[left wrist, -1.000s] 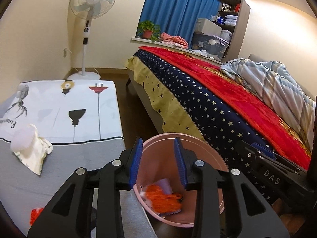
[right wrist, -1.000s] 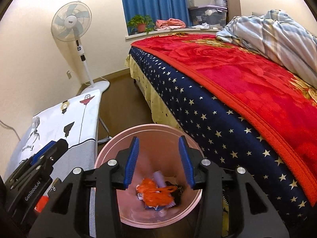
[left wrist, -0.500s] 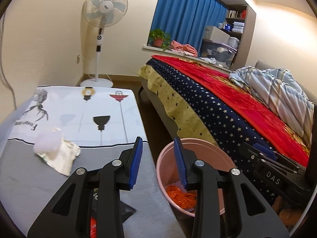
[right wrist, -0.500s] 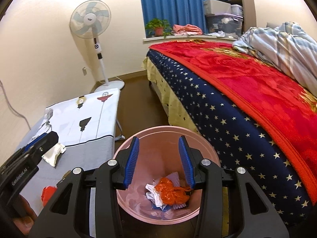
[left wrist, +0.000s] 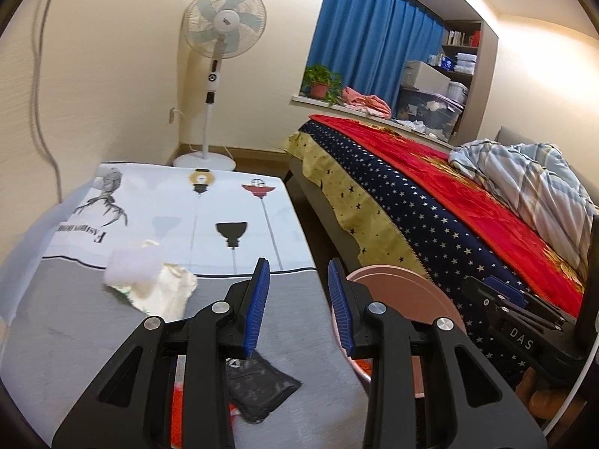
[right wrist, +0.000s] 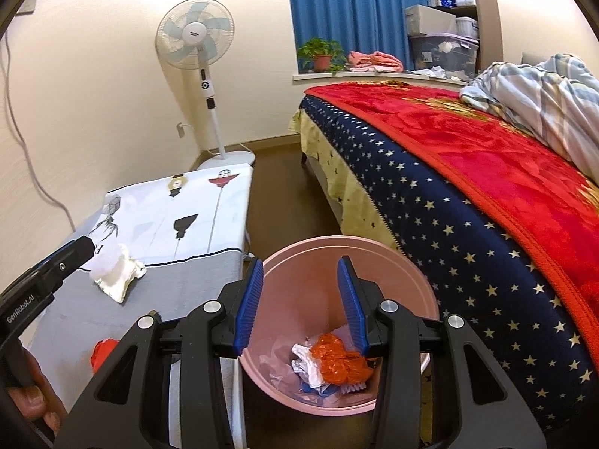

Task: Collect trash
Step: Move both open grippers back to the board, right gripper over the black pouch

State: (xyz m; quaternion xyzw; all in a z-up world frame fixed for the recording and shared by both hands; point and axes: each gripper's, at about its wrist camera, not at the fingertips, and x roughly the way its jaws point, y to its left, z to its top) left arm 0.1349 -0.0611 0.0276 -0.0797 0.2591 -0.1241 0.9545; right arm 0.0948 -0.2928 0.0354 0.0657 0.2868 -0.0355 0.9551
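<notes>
Your left gripper (left wrist: 297, 305) hangs wide and empty over the table's (left wrist: 93, 329) right edge — a crumpled white wrapper (left wrist: 149, 284) lies mid-table, a black packet (left wrist: 258, 385) and red scrap (right wrist: 103, 351) at its near edge. Your right gripper (right wrist: 299, 299), wide, holds nothing above the pink bin (right wrist: 411, 280) — trash (right wrist: 333, 363) inside.

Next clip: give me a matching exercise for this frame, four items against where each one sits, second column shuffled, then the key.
Items
1. orange wrapper
2. black pouch
3. crumpled white wrapper
4. potted plant

Places
A. window ledge by the blue curtain
B. far part of the table's grey section, near the printed cloth
C. inside the pink bin
D. near edge of the table, under the left gripper

Pairs: 1-C, 2-D, 3-B, 4-A
</notes>
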